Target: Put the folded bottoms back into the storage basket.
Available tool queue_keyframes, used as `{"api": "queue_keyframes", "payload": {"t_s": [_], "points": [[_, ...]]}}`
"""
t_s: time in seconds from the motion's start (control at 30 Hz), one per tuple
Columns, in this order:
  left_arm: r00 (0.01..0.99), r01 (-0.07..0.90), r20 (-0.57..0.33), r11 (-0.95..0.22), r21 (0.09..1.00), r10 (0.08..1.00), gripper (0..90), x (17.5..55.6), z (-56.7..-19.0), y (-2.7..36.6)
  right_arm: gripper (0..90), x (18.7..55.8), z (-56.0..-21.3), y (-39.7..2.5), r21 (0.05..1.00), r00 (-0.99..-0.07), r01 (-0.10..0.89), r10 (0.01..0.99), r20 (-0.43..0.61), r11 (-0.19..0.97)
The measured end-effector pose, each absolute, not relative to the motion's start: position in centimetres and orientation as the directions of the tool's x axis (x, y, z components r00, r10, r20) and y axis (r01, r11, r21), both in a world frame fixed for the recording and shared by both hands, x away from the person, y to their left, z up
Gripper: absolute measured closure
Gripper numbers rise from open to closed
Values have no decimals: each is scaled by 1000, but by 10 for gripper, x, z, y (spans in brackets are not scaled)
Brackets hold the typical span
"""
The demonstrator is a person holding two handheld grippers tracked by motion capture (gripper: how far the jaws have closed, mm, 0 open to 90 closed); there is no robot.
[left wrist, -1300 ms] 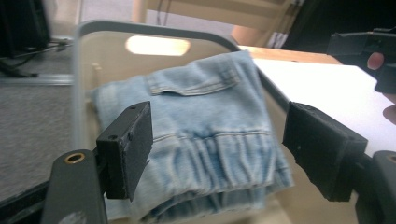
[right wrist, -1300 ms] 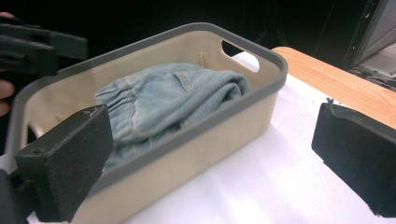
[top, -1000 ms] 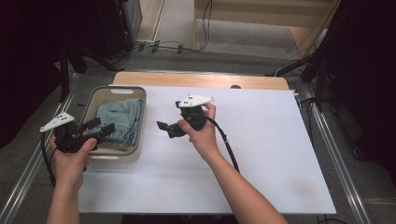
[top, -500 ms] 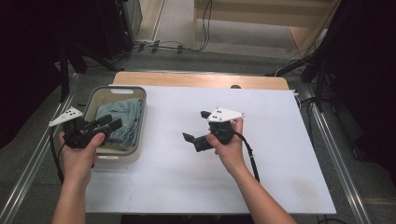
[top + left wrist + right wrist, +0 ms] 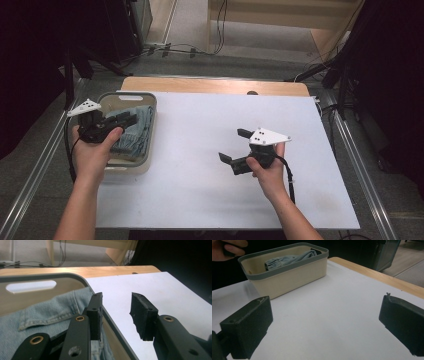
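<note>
High view: folded blue denim garment (image 5: 134,131) lies in the beige, grey-rimmed plastic basket (image 5: 148,150). Left gripper (image 5: 131,119), part-open and empty, hovers above; right gripper (image 5: 231,145) gapes empty. Advisable: lower squarely, pinch a fold.

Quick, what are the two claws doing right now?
Left claw: open, holding nothing, over the basket rim by the jeans.
Right claw: open wide, holding nothing, above the table.

Grey floor (image 5: 280,30), trailing cables (image 5: 170,49)
</note>
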State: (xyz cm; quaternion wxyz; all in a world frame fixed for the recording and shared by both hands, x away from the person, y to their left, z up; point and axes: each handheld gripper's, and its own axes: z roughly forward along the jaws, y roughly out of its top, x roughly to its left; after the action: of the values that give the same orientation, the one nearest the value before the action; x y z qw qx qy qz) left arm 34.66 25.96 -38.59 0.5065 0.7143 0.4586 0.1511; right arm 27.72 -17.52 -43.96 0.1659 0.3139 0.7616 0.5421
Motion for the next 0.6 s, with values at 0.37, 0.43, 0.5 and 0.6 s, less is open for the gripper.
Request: {"api": "queue_keyframes", "payload": {"t_s": [0.37, 0.43, 0.5, 0.6], "points": [[503, 542, -238, -89, 836, 831, 629, 379, -389, 250, 0, 253, -443, -218, 939, -712, 296, 695, 97, 173], [496, 555, -239, -93, 827, 835, 639, 384, -392, 248, 0, 249, -445, -225, 940, -707, 298, 700, 101, 166], [485, 567, -234, -99, 817, 843, 644, 389, -396, 248, 0, 245, -448, -232, 939, -699, 302, 708, 101, 165], [478, 585, -227, -114, 803, 849, 660, 394, -403, 245, 0, 240, -452, -243, 940, -698, 300, 709, 100, 162]]}}
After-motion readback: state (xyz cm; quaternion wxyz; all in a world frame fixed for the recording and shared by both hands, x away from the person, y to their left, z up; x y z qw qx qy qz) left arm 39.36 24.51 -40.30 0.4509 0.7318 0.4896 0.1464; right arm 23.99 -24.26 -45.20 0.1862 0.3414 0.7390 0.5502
